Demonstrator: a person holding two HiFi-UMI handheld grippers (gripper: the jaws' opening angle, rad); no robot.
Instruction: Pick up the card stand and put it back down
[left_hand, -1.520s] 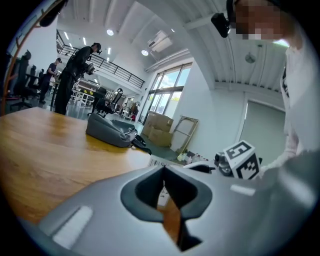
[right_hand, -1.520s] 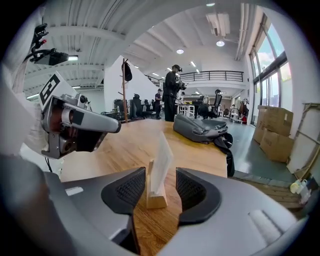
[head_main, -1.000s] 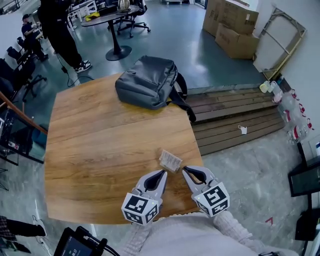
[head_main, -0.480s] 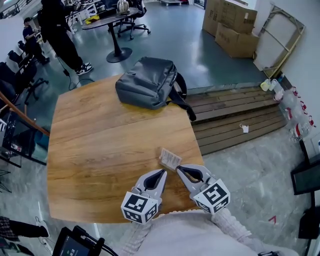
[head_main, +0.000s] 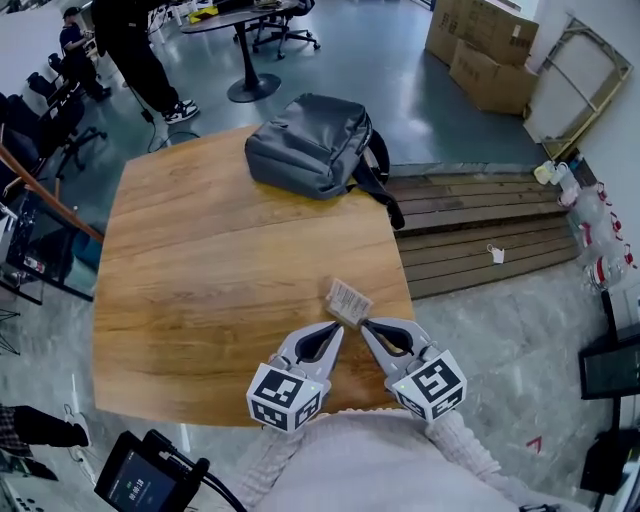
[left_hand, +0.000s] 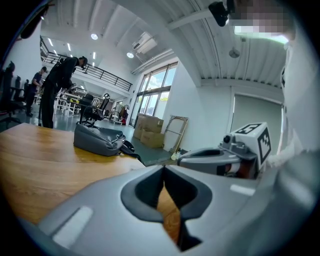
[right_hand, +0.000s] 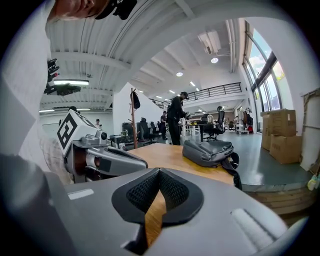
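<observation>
Card stand (head_main: 348, 300) is seen by the bench's (head_main: 200, 260) right edge, just beyond the left hand-held gripper (head_main: 338, 329) and right hand-held gripper (head_main: 364, 324), both clenched empty and judged about equally near.

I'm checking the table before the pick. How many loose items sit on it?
2. A grey backpack at the table's far edge; the card stand near its right edge, just beyond the left gripper and right gripper, which may hide more.

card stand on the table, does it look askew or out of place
Slightly: the card stand sits turned at an angle to the edges of the table, close to its right edge. Nothing looks spilled or damaged.
</observation>
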